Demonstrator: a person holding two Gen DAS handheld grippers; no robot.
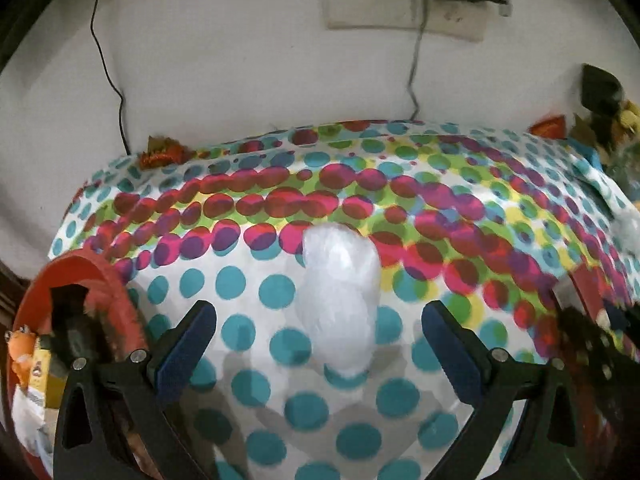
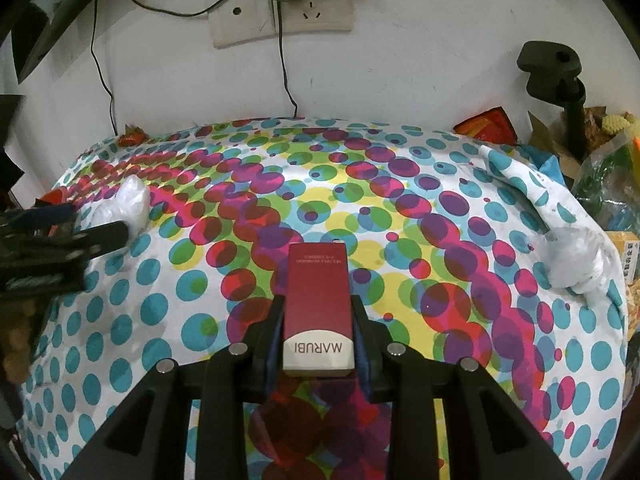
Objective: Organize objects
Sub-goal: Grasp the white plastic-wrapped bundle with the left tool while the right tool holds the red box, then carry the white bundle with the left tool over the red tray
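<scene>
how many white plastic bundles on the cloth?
2. One white bundle at the cloth's left, between the left gripper's open jaws; another bundle at the right edge. More may be hidden.

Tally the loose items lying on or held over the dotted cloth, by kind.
White plastic bundles: 2, one at the left, one at the right edge.
Red box: 1, in the right gripper.
Total: 3

White wall [image 2: 420,60] with socket plate [image 2: 280,16] (cables trailing), behind a table seemingly under spotted cloth [image 2: 400,208].
</scene>
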